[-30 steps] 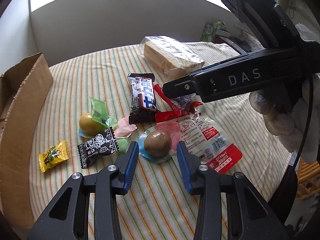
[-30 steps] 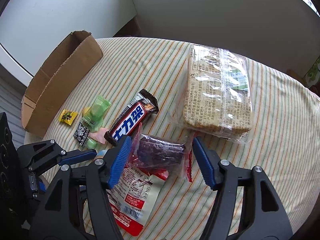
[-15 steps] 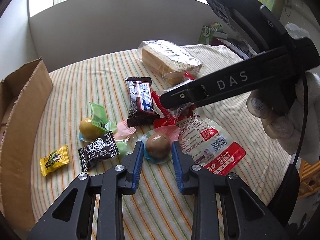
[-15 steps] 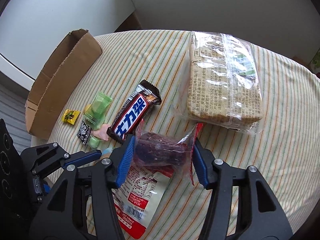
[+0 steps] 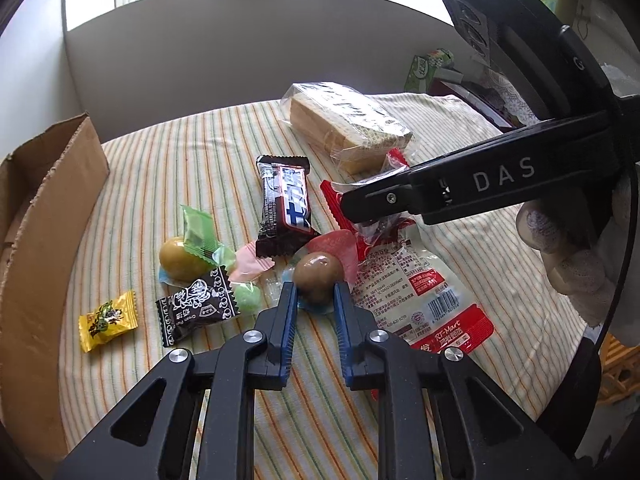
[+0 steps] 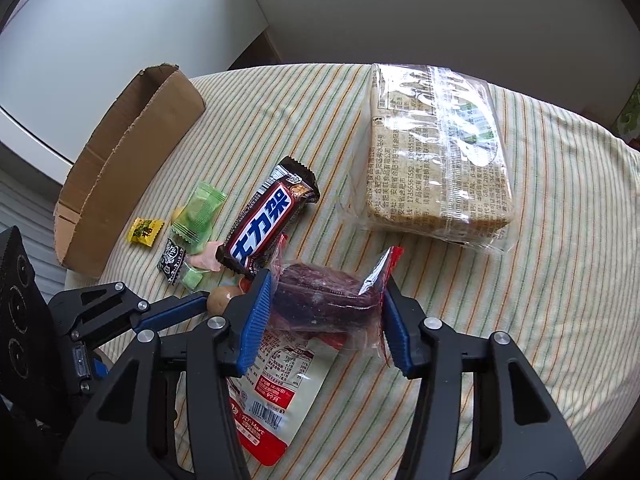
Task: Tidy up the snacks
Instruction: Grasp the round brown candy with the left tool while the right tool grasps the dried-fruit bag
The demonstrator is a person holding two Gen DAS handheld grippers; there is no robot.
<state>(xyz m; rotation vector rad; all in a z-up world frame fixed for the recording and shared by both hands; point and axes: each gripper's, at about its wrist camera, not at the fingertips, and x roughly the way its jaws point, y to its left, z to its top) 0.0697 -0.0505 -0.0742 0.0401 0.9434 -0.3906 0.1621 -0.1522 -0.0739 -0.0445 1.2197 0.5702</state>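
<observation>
brown egg (image 5: 317,283) gripped, purple packet (image 6: 326,300) pinched

The tabletop wears a soft striped cloth (image 6: 560,264) that looks matt and a bit wrinkly. The brown cardboard box (image 6: 132,168) is dull, rough paper with torn edges. The dark chocolate bar wrapper (image 6: 268,224) is shiny plastic. The big cracker pack (image 6: 436,152) sits in clear, glossy, crinkly plastic. The small yellow candy wrapper (image 5: 107,315) shines too. The left gripper (image 5: 316,292) is matt black plastic with ridged blue pads and shiny metal screws.
</observation>
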